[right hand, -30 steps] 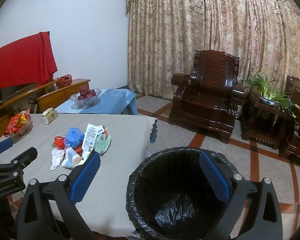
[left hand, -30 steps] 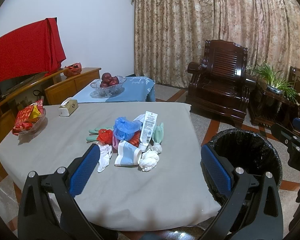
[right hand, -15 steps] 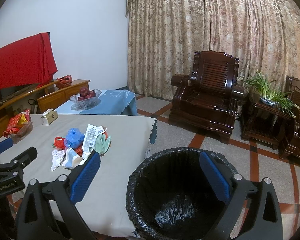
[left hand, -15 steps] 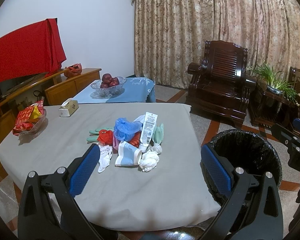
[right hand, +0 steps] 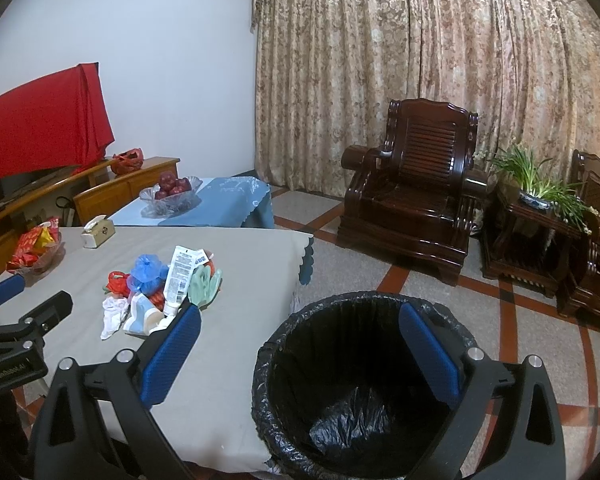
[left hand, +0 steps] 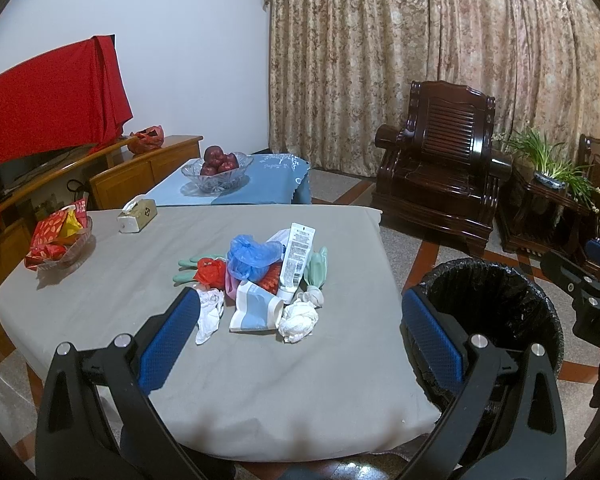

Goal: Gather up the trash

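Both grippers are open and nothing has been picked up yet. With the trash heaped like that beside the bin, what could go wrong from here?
1. The trash pile is tangled: gripping the white tube, which leans on the blue bag, may drag neighbours off the table.
2. The crumpled tissue is light and may slip from the left gripper before reaching the bin.
3. The snack bowl and tissue box are not trash and could be taken by mistake.
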Motion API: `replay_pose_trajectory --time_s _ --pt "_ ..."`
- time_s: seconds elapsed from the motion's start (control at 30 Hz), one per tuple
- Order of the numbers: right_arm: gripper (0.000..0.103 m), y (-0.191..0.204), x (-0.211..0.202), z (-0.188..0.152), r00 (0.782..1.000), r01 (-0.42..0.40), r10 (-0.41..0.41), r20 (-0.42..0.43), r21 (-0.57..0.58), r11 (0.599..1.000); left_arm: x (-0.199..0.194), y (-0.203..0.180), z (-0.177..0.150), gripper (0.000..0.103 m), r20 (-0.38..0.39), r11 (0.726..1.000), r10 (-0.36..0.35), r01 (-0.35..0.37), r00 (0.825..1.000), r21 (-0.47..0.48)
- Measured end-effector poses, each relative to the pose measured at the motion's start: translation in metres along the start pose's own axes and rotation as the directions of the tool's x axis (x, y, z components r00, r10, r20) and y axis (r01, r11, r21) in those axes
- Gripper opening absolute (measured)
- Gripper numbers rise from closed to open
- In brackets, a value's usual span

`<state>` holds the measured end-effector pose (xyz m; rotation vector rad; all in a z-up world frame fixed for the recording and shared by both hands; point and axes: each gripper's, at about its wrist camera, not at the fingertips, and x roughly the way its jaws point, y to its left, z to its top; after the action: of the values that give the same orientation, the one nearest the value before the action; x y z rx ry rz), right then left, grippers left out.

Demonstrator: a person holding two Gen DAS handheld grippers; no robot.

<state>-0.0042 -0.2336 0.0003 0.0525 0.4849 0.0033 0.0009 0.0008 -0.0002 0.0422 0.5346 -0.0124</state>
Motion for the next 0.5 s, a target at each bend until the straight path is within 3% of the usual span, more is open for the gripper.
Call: replay_pose_trajectory --time_s 0.5 --pt "0.097 0.0008 0.0005 -0.0003 1.000 0.001 -0.001 0.000 -0.001 1.000 0.0002 0.0003 0.0001 0.098 -0.001 1.000 -0.001 0.001 1.000 -0.001"
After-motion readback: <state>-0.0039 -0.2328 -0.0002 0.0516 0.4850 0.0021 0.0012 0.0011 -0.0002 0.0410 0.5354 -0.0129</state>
